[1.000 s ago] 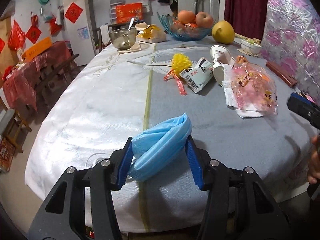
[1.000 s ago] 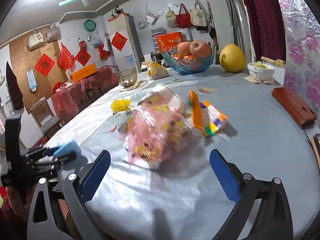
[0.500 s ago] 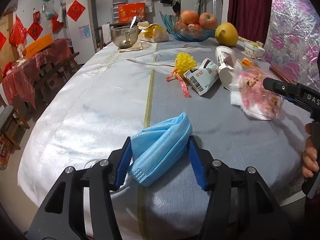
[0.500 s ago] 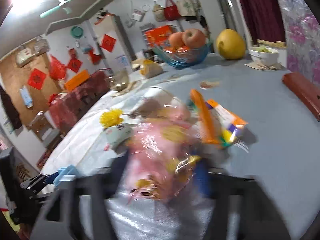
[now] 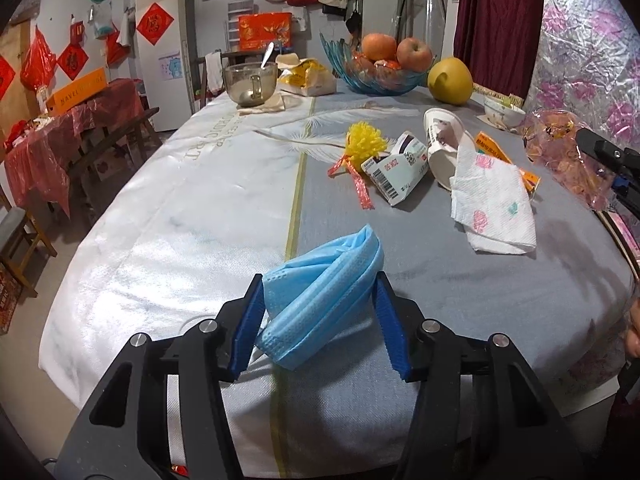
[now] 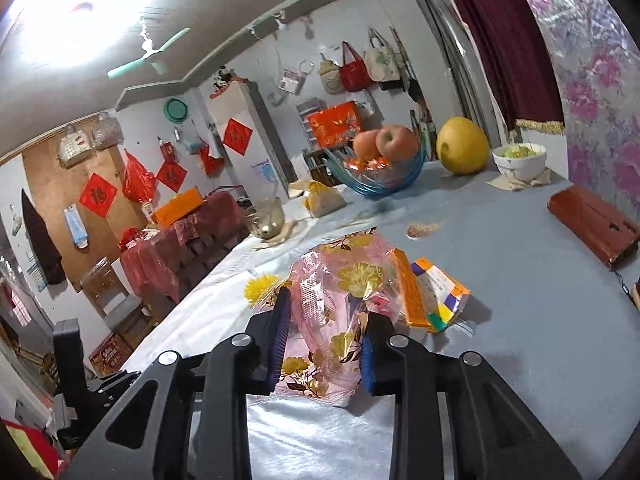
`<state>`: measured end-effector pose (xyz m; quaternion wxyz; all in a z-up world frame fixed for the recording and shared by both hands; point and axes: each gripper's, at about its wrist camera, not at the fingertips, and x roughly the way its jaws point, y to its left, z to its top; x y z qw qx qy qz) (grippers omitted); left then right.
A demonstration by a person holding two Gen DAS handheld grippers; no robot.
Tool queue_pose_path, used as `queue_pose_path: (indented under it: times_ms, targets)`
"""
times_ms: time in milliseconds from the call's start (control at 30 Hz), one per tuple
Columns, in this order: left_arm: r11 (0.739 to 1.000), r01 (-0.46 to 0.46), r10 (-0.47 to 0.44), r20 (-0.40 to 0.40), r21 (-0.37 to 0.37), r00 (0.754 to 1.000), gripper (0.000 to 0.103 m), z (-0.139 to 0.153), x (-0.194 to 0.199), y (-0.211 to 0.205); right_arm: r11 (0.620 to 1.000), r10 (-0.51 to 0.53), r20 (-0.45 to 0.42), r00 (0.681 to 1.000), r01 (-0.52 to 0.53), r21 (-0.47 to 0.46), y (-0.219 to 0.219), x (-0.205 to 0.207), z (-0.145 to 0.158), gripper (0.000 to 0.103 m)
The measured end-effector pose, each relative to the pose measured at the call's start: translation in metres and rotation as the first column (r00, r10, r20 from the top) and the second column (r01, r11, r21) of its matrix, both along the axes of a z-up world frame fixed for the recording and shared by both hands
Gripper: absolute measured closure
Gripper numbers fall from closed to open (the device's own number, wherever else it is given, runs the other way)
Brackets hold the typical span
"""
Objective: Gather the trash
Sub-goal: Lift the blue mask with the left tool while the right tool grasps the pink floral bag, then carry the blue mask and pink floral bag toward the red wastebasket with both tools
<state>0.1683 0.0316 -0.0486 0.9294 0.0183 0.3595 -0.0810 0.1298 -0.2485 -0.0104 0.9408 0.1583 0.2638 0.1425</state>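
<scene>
My left gripper [image 5: 318, 286] is shut on a folded blue face mask [image 5: 328, 276], held just over the near end of the table [image 5: 200, 208]. The jaws of my right gripper [image 6: 329, 306] are closing, and both pads press on a crumpled pink plastic bag with gold flowers [image 6: 340, 276], lifted a little off the cloth. The left wrist view shows that bag [image 5: 560, 148] at the far right. Still lying on the table are a flowered paper napkin [image 5: 492, 200], a tipped paper cup [image 5: 440, 148], a white carton [image 5: 396, 172], a yellow ribbon flower [image 5: 364, 144] and an orange box [image 6: 424, 292].
At the far end stand a blue fruit bowl [image 5: 384, 72], a yellow pomelo [image 5: 450, 80], a glass mug with a spoon [image 5: 250, 80] and a small white bowl [image 5: 502, 112]. A red-brown case [image 6: 592, 224] lies by the right edge. Chairs and a red-covered table stand left.
My right gripper went from wide open to closed on the pink bag and raised it off the napkin. The left gripper has kept still with the mask.
</scene>
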Motion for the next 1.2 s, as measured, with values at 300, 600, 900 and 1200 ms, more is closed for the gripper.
queue_pose_path:
  times_ms: [300, 600, 900, 1200]
  targets:
    - [0.999, -0.033, 0.033, 0.064, 0.001, 0.997, 0.05, 0.028, -0.022, 0.002, 0.996, 0.083, 0.047, 0.995, -0.083, -0.013, 0.024, -0.02, 0.017, 0.072]
    - [0.997, -0.076, 0.076, 0.114, -0.004, 0.991, 0.05, 0.057, -0.052, 0.015, 0.988, 0.152, 0.091, 0.984, -0.152, -0.004, 0.039, -0.04, 0.035, 0.072]
    - [0.99, -0.138, 0.138, 0.161, -0.01, 0.977, 0.05, 0.077, -0.091, 0.03, 0.968, 0.243, 0.097, 0.965, -0.248, 0.032, 0.057, -0.059, 0.045, 0.071]
    - [0.975, -0.221, 0.224, 0.182, -0.037, 0.957, 0.05, 0.086, -0.131, 0.065, 0.945, 0.324, 0.106, 0.94, -0.326, -0.001, 0.09, -0.09, 0.053, 0.071]
